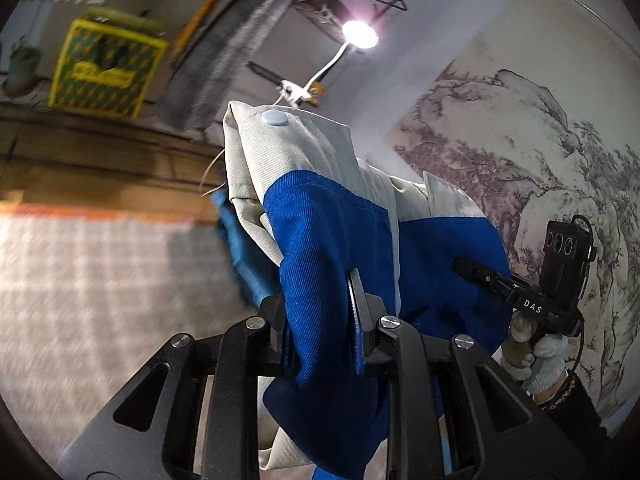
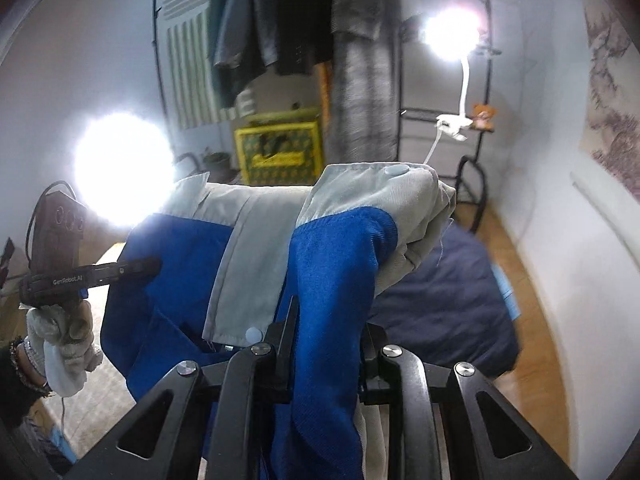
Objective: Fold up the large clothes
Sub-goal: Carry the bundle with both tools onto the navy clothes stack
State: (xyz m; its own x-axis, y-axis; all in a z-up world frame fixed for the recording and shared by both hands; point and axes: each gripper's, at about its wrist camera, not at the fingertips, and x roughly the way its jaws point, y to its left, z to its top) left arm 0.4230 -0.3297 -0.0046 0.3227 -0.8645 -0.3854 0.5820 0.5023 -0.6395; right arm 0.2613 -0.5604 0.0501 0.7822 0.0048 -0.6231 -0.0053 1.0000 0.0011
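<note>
Holding the garment (image 1: 320, 216) aloft between both tools, I had the left gripper (image 1: 320, 320) pinched on a bunched blue fold, its jaws nearly together with cloth filling the gap; the right gripper (image 2: 324, 340) was clamped likewise on a second bunch. The garment hung in the air, clear of the checked surface (image 1: 100, 280) below, stretched from one grip to the other so that its long axis ran roughly sideways between my two hands. In the left view the right gripper (image 1: 480, 274) lay off to the right, fingers buried in blue cloth; in the right view the left gripper (image 2: 132, 266) lay off to the left. Neither hand seemed nearer the cloth: each held its own end. Fabric was a ribbed twill, saturated blue below, pale grey above, with a flat round snap (image 1: 275, 118) on the grey band and loose threads at the hem. A dark blue item (image 2: 440, 300) lay beneath on the right. Judged next: lowering the span flat.
</note>
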